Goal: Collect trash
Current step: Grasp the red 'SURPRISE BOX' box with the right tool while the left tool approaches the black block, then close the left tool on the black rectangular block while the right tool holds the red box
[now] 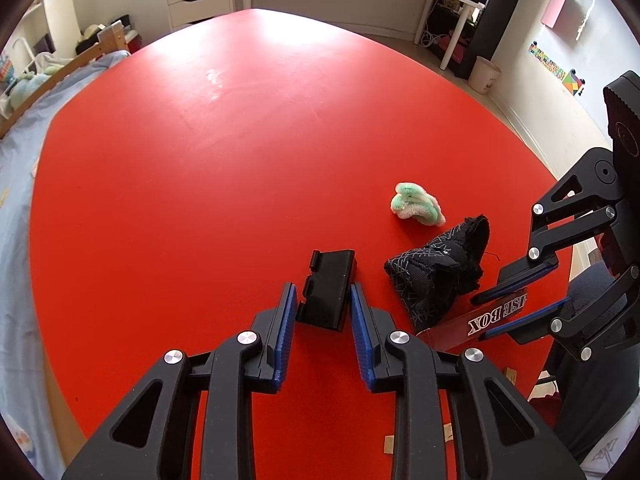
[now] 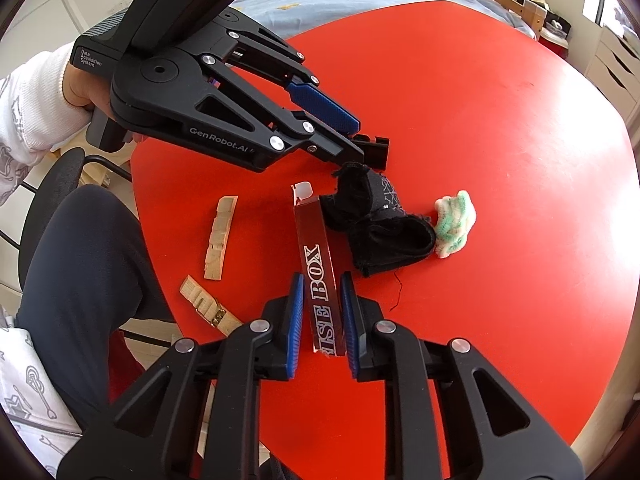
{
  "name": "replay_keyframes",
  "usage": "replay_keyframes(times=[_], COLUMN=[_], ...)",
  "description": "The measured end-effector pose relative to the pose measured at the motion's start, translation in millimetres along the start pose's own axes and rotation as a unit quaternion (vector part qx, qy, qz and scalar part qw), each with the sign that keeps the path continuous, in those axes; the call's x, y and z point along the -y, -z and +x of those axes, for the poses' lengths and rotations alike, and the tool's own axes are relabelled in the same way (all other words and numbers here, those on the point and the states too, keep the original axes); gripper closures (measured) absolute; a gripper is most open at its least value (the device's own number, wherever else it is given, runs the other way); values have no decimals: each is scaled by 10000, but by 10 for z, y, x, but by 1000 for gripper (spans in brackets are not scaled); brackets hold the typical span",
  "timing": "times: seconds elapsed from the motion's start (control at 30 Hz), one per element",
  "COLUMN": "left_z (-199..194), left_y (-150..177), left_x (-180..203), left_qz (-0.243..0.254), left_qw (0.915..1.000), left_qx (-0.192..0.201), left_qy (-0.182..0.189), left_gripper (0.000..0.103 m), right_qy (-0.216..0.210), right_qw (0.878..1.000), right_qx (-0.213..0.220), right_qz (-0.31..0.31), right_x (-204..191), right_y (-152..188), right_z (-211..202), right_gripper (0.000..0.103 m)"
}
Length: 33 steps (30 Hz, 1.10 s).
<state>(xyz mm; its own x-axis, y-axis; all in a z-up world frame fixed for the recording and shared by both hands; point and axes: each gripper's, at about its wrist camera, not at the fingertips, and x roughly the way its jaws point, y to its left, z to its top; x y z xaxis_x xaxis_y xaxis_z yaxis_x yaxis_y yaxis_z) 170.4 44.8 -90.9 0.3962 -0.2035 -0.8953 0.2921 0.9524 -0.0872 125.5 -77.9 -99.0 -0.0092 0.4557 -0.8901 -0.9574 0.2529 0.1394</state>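
We read the task as barely begun: nothing looks collected yet, and we see no bin on the red table [image 1: 200, 160].

Left gripper [image 1: 323, 304] is pinching the black plastic piece [image 1: 330, 292] between its blue pads, low over the table. Right gripper [image 2: 320, 312] is pressed onto the narrow red box [image 2: 320, 280], near the table's front edge.

Left to gather, by our judgement: the black sock [image 2: 380, 224] and the green-white fuzzy wad [image 2: 456, 220] just beside it.

Only the right wrist view shows two wooden clothespins [image 2: 220, 236] and the person's sleeve. Only the left wrist view shows a wastebasket [image 1: 484, 75] on the floor, well apart from the table.
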Motion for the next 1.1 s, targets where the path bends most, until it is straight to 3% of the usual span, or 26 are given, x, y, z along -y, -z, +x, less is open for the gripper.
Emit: replay_keyframes(times=[0.57,1.1], left_z=[-171,-628], left_y=[65,219], left_x=[0,198], left_qz=[-380,-724], left_qw=[9989,9954], left_qx=[140,481], left_qy=[-242,-409], left_gripper=[79,79], right_qy=[88,399], right_qw=[9996,9946], right_qx=[197,729], right_qz=[169,627], right_x=[-63,-160], right_y=[63,210], right_z=[-198,-637], right_gripper=[90,90])
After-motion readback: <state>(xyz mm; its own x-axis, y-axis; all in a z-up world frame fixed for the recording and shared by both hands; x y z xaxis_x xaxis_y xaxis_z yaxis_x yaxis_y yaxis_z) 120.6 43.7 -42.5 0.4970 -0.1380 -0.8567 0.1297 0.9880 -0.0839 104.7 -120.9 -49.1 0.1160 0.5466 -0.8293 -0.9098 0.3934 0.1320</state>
